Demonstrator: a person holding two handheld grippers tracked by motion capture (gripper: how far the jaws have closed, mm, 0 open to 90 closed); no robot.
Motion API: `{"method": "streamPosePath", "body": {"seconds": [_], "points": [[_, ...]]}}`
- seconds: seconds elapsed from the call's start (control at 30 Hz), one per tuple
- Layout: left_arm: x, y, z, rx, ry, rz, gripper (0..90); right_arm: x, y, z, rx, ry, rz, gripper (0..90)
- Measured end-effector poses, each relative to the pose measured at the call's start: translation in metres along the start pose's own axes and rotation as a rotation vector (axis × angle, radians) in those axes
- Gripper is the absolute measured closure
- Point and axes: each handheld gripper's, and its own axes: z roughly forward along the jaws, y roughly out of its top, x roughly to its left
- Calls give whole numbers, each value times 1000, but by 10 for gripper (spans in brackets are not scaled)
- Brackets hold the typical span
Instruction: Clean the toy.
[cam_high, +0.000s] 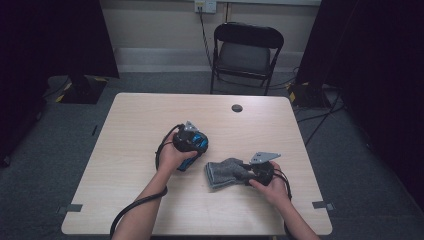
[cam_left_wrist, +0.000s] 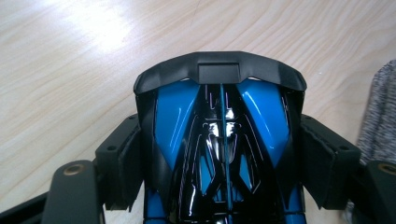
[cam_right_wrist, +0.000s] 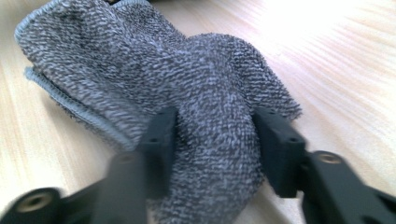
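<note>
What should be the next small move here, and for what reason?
Probably lift the grey cloth a little off the table. The right gripper has its jaws pinching a bunched fold of it, so it looks gripped, while the left gripper holds the blue and black object clamped close beside the cloth.

Light wood table (cam_high: 150, 115) on grey carpet (cam_high: 350, 150), 1 black folding chair (cam_high: 245, 52) behind it, beige wall (cam_high: 160, 22), dark curtains (cam_high: 50, 35) both sides.

No legible txt, labels, brands or nos. anywhere on table or items.
</note>
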Motion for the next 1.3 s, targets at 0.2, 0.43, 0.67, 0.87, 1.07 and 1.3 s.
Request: {"method": "streamPosePath", "body": {"seconds": [0.2,0.43,0.67,0.87,1.07,1.3], "points": [[1,-1,-12,-31,-11,-18,256,1,2,1,-10,-12,23,748],[1,2,-29,-63,-24,-11,256,-4,21,-9,-39,-26,60,779],[-6,9,-46,-98,-38,5,256,-18,49,-28,-77,-78,97,781],[-17,14,-54,-123,-70,24,256,-26,62,-35,-96,-116,121,780],[-27,18,-57,-136,-105,33,256,-29,73,-41,-124,-140,149,780],[-33,19,-57,-145,-128,37,256,-32,81,-43,-132,-151,166,781]]}}
